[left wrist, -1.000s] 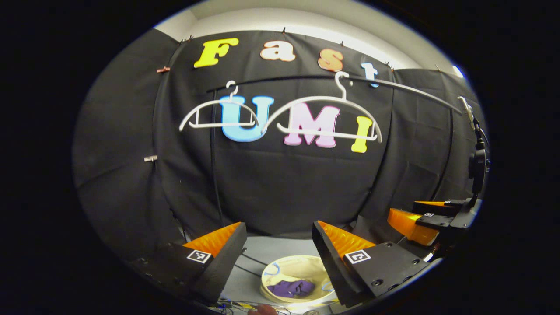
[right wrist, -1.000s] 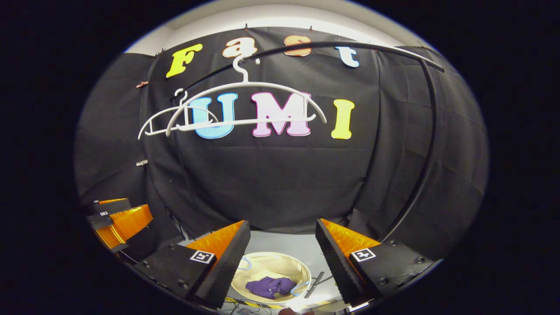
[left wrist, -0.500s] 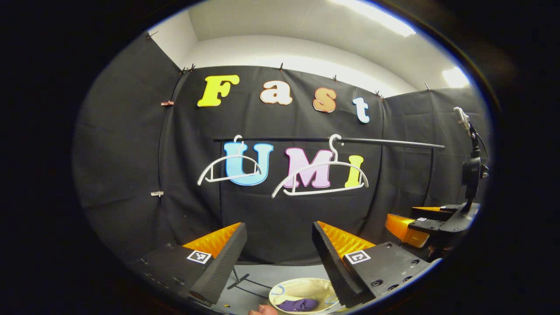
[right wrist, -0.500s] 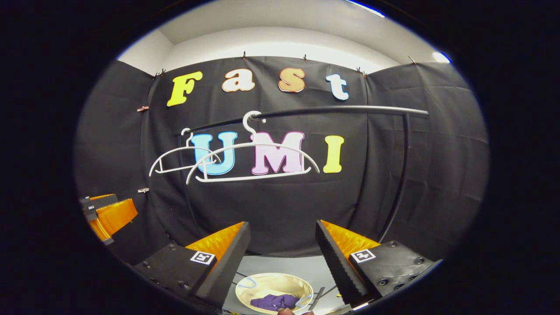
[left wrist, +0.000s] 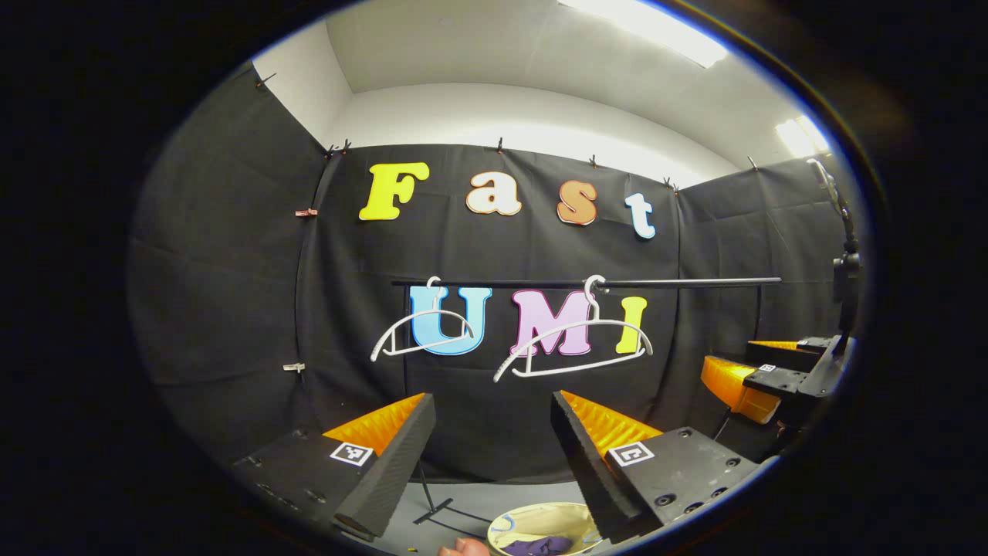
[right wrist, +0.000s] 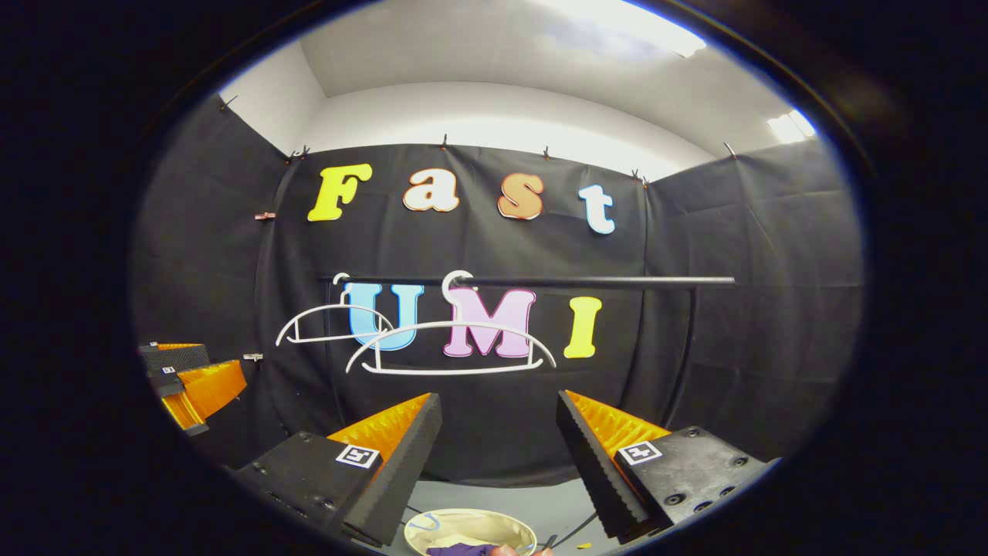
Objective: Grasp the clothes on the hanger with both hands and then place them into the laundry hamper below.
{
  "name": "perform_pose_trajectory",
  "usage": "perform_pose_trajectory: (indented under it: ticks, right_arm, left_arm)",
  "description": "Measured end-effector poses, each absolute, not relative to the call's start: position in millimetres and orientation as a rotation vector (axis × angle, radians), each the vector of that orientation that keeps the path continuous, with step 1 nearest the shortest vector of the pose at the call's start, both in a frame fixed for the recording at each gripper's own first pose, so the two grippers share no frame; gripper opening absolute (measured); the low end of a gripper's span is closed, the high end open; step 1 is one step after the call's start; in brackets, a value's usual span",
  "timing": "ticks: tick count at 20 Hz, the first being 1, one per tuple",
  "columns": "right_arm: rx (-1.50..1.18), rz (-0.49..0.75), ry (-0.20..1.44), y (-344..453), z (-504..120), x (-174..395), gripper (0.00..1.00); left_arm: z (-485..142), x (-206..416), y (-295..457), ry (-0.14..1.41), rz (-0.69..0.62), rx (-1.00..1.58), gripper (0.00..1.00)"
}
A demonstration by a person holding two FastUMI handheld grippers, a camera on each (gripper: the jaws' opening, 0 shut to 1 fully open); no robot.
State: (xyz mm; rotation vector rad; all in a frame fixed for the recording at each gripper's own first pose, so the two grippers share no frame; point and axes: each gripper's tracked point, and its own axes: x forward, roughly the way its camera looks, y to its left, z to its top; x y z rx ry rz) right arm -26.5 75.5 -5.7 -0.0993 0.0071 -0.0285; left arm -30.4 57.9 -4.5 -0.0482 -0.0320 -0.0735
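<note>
Two bare white hangers [left wrist: 575, 369] [left wrist: 432, 312] hang on a dark rail [left wrist: 679, 283] in front of the booth wall. In the right gripper view the same hangers [right wrist: 455, 372] [right wrist: 332, 338] sit under the rail [right wrist: 617, 281]. A round cream hamper [left wrist: 540, 519] [right wrist: 463, 528] stands on the floor far below, with a purple garment [left wrist: 540, 546] [right wrist: 459, 550] lying in it. My left gripper [left wrist: 492, 398] is open and holds nothing. My right gripper [right wrist: 498, 398] is open and holds nothing as well. Both are well back from the rail and high above the hamper.
The right gripper [left wrist: 760, 382] shows at the far right of the left gripper view, the left gripper [right wrist: 193, 382] at the far left of the right gripper view. A camera stand [left wrist: 845, 262] rises at the right. A fingertip [left wrist: 463, 549] shows beside the hamper. The grey floor [left wrist: 463, 498] carries thin cables.
Both views have tilted up and drawn back: rail and hangers have sunk lower and look smaller, and the hamper has slid to the bottom edge. Both grippers stay open.
</note>
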Motion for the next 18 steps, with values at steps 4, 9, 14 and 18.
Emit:
perform_pose_trajectory:
  ticks: [4,9,14,18]
  right_arm:
    - [-0.093,0.011,-0.013,88.4,3.6,-21.4,0.96]
    - [-0.052,0.024,-0.002,97.3,-2.1,-19.2,0.98]
    - [-0.023,0.030,-0.004,104.3,-0.6,-21.7,0.98]
    - [-0.033,0.044,-0.023,114.2,6.3,-24.6,0.98]
  left_arm:
    - [2.6,-38.0,66.0,-0.047,-0.045,-0.048,0.92]
    - [2.1,-49.5,75.6,-0.050,-0.030,-0.044,0.95]
    - [-0.5,-58.8,85.7,-0.046,-0.016,-0.036,0.92]
    - [-1.4,-66.8,87.2,-0.037,-0.025,-0.037,0.95]
